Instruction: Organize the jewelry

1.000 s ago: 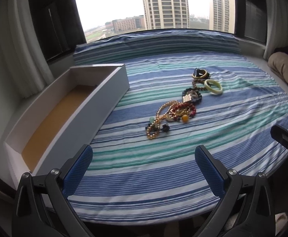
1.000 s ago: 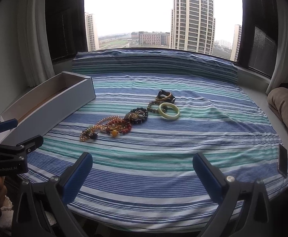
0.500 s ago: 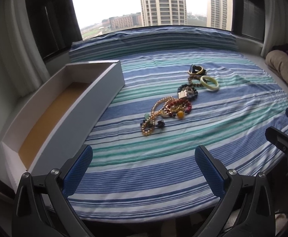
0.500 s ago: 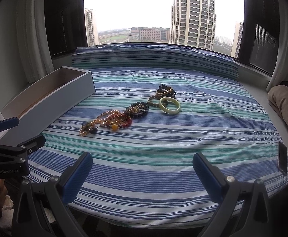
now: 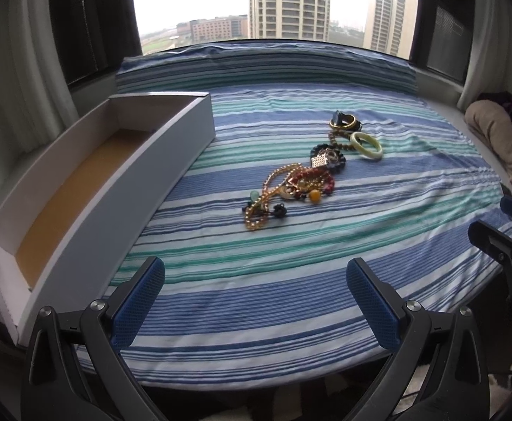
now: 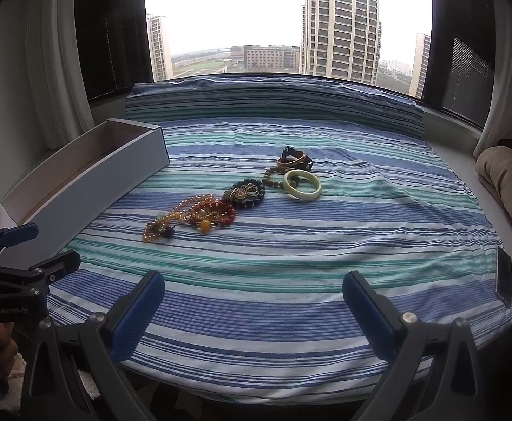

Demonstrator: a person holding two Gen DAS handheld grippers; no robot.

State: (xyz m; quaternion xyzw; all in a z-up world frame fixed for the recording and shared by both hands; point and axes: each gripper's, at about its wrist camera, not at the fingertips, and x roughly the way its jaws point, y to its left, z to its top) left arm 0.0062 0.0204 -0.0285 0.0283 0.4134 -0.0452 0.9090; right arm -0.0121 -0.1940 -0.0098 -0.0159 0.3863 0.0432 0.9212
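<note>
A striped bedsheet (image 5: 291,301) in blue, teal and white covers the bed, and the jewelry lies in a loose diagonal line near its middle. At the near end of that line sits a gold bead necklace (image 5: 266,203) tangled with a few dark beads, and touching it is a red bead bracelet (image 5: 317,182) with 1 amber bead (image 5: 314,194) at its near side. Next along comes a dark bead bracelet (image 5: 329,156) with a small silver tag on it, then a string of brown beads (image 5: 338,137), and just beside that a pale green jade bangle (image 5: 366,144) lying flat. At the far end, toward the headboard edge, a black-and-gold bangle (image 5: 343,121) rests partly on its side.

Along the left edge of the bed stands a long white box (image 5: 143,175), open at the top, its floor brown. It is well apart from the jewelry.

The left gripper (image 5: 256,301) hovers over the near edge of the bed with its 2 blue-padded fingers (image 5: 138,301) spread wide, nothing between them. The right gripper (image 6: 254,310) is likewise near that edge, its fingers (image 6: 368,312) spread wide and holding nothing. A dark phone (image 6: 503,275) lies at the right edge of the bed, and a beige blanket (image 6: 505,179) is bunched beyond it.
</note>
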